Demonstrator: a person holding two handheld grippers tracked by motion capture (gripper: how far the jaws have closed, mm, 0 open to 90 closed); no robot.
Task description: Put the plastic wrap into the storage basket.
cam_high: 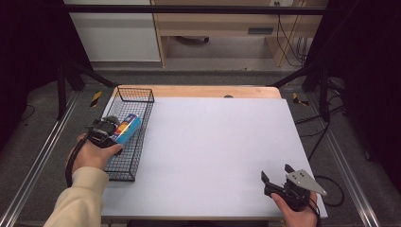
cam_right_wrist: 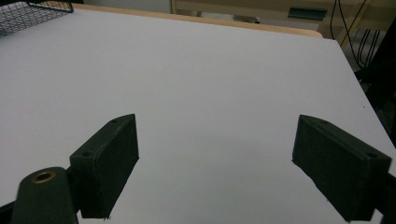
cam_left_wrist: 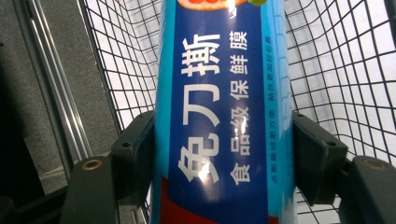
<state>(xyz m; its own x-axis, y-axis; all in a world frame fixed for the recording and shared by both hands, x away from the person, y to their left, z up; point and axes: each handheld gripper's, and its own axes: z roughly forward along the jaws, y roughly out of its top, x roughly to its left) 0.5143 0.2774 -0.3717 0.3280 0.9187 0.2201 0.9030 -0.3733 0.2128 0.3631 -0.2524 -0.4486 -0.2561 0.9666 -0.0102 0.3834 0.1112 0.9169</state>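
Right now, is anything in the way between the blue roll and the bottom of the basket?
Nothing visible is. The left gripper holds the blue roll over the wire basket, and the mesh floor around the roll looks bare; the part right under it is hidden.

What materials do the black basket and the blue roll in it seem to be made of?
Black wire-mesh basket: apparently metal wire with a black coating, seen in its thin open grid. Blue cylindrical roll: a glossy printed wrapper, probably plastic film, since it shows bright glare; its core is hidden.

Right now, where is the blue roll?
In the high view the blue roll is at the table's left, clamped in the left hand-held gripper over the wire basket.
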